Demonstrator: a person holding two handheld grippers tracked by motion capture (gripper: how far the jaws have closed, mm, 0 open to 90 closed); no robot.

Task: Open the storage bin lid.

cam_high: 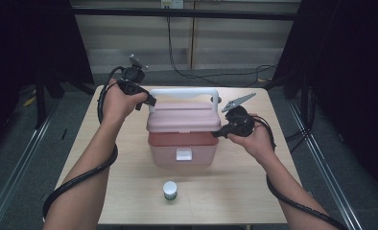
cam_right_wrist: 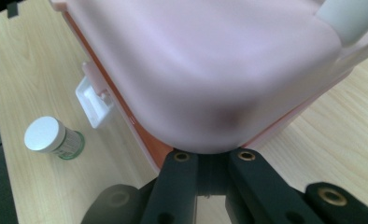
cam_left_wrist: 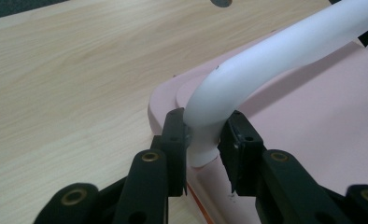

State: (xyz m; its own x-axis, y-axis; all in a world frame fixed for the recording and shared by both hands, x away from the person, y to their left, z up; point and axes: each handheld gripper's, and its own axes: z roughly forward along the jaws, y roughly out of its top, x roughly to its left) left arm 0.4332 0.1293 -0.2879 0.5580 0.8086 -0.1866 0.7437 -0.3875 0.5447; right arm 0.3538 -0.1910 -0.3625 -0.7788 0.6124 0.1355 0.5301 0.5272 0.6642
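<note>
Already gripped: pink box (cam_high: 183,139) mid-table, slightly toward the far edge, left gripper (cam_left_wrist: 201,140) pinching the near end of the white handle (cam_left_wrist: 285,51) between both pads. Right gripper (cam_right_wrist: 212,161) at the lid (cam_right_wrist: 210,70) corner on the box's right side, jaws pressed together, tips tucked against the lid's lower rim, apparently prying it up. Lid seemingly lifted a little, an orange seam showing beneath; white front latch (cam_right_wrist: 94,103) hanging free. Small white-capped bottle (cam_high: 170,190) near the table's near edge, untouched. Left, probably: swinging the lid fully open, then putting the bottle inside.
</note>
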